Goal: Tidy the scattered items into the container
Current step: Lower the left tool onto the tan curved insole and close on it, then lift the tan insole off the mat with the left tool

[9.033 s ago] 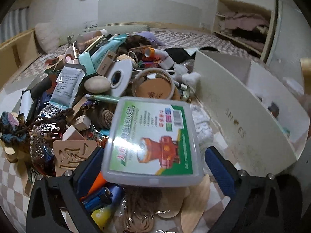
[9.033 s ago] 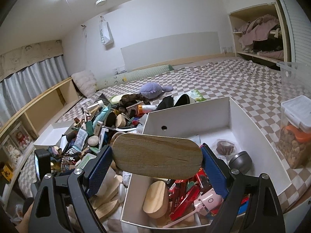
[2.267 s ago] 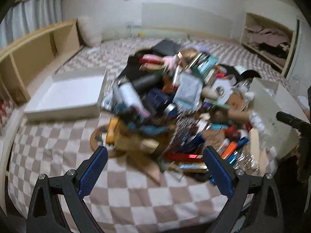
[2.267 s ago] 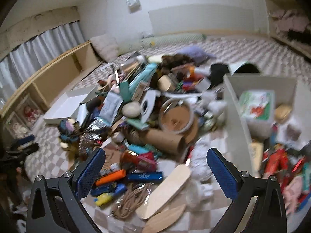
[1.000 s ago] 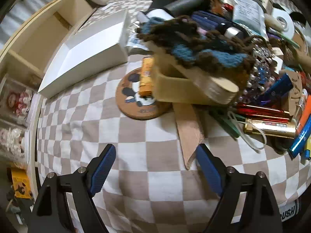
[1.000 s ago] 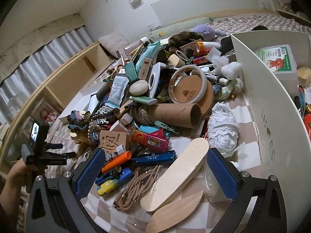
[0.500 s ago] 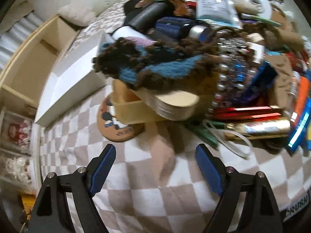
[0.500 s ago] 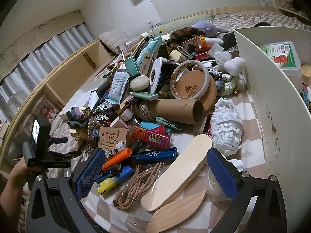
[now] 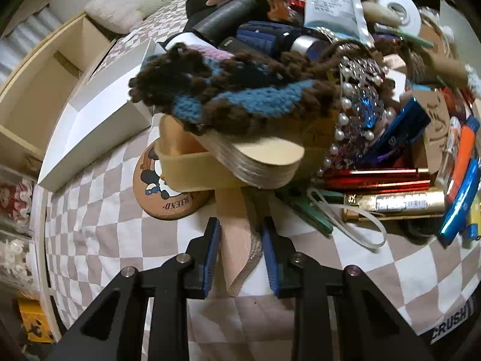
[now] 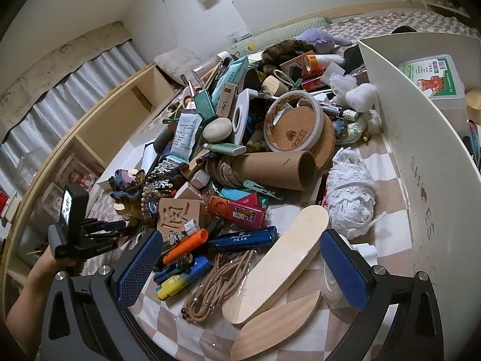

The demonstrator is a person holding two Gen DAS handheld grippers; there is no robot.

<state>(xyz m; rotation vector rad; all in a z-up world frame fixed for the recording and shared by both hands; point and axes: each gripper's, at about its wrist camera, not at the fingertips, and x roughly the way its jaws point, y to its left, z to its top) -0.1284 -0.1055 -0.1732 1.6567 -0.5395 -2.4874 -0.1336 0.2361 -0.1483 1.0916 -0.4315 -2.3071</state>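
My left gripper is shut on a thin light wooden piece that lies on the checked cloth at the near edge of the pile; its far end runs under a tan wooden box. A brown and blue crocheted piece lies on top of that box. My right gripper is open and empty above a pale wooden board and a bundle of tan cord. The white container stands at the right, with a clear plastic box inside. The left gripper also shows in the right wrist view.
A round cork coaster lies under the tan box. A white open box sits to the left of the pile. A cardboard tube, a tape ring, white lace and pens lie in the pile.
My left gripper has moved down to the wooden piece and shut on it. My right gripper has held still, open, over the pile.
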